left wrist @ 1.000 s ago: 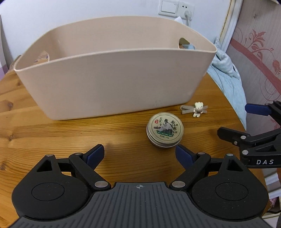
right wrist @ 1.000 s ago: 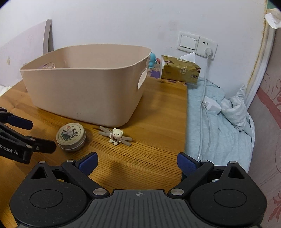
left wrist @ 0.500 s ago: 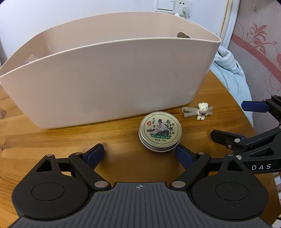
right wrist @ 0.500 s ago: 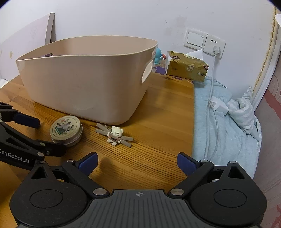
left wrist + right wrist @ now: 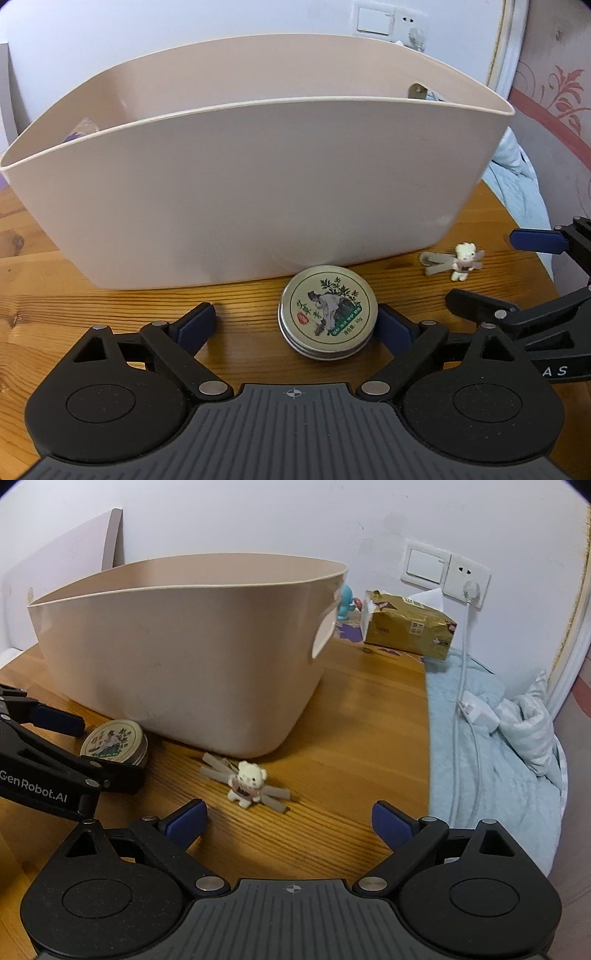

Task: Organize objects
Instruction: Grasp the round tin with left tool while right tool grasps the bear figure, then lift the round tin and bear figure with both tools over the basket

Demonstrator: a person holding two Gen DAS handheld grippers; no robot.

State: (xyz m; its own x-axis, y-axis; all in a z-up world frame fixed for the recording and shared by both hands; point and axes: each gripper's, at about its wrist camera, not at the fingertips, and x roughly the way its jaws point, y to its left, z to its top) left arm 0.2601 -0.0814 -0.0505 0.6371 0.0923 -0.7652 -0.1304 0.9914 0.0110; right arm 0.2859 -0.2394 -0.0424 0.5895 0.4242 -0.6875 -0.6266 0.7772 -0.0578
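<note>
Since a second earlier both grippers had crept closer. The left gripper (image 5: pixel 295 325) was still opening wide, its right pad beside the round tin (image 5: pixel 328 318), not pressing; it needed centring first. The right gripper (image 5: pixel 290 821), wide and empty, sat at 6 o'clock of the bear charm (image 5: pixel 248 781) on the desk (image 5: pixel 354 731). Its body read "GenRobot.AI"; the tin's small print wasn't readable.

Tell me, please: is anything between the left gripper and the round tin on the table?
Nothing visible. The round tin lies on the bare wooden table, already partly between the fingers of the left gripper, whose jaws are opening. The beige basket stands behind it.
</note>
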